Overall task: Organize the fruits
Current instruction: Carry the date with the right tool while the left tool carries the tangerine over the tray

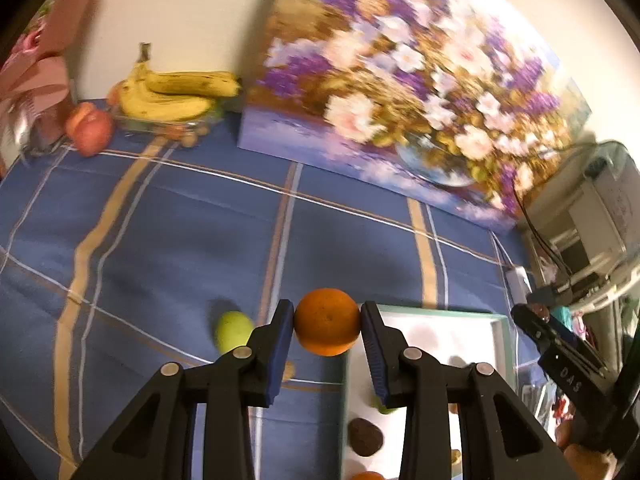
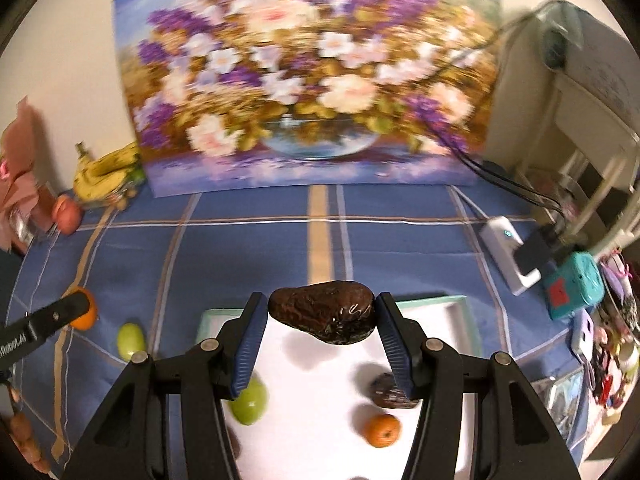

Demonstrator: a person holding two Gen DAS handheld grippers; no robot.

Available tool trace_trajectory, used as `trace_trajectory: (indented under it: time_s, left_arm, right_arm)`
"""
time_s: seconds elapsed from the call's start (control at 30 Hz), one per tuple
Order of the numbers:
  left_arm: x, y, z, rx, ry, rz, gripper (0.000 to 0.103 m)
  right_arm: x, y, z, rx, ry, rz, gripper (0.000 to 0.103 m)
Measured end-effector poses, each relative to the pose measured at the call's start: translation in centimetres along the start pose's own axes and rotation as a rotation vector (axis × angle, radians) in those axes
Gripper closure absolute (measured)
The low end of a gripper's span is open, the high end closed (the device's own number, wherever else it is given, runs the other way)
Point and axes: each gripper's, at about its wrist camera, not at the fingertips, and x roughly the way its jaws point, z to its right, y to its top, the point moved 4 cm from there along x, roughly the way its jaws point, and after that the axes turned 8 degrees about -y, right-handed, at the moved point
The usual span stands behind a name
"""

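The painting is motion-blurred in both views, its top cut off by the frame. In the left view the tray is partly hidden behind the left gripper, and an orange fruit is cropped at the bottom edge. The clutter at far right is too small to identify.

Both wrist views low, facing painting, sharing tray

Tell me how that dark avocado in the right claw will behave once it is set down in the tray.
The avocado is pear-shaped and glossy, so it will probably rock or roll sideways in the flat white tray. The right claw holds it only at its ends; the shiny skin may slip.
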Motion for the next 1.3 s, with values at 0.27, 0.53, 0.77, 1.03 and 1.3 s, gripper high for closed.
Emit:
trace_trajectory:
  time_s: [0.27,0.53,0.77,1.03,1.3]
  left_arm:
    - [2.9,-1.1,3.5,0.08,-0.013,-0.057,0.066]
    - [5.9,-2.0,5.6,0.137,-0.01,-0.103,0.066]
    - [8.7,-2.4,6.1,0.163,-0.005,-0.14,0.066]
    - [11.5,-3.6,5.6,0.169,0.008,-0.179,0.066]
    - [13.2,-4.6,4.9,0.165,0.033,-0.217,0.066]
  right_arm:
    - [0.3,-0.1,3.8,0.067,-0.037,-0.011,0.046]
    - [0.6,-0.4,5.4,0.086,-0.051,-0.013,0.046]
    - [1.9,-0.7,6.2,0.098,-0.058,-0.029,0.046]
    - [7.4,-3.0,6.4,0.125,-0.053,-0.143,0.046]
    - [10.3,-5.0,6.4,0.128,-0.07,-0.223,0.046]
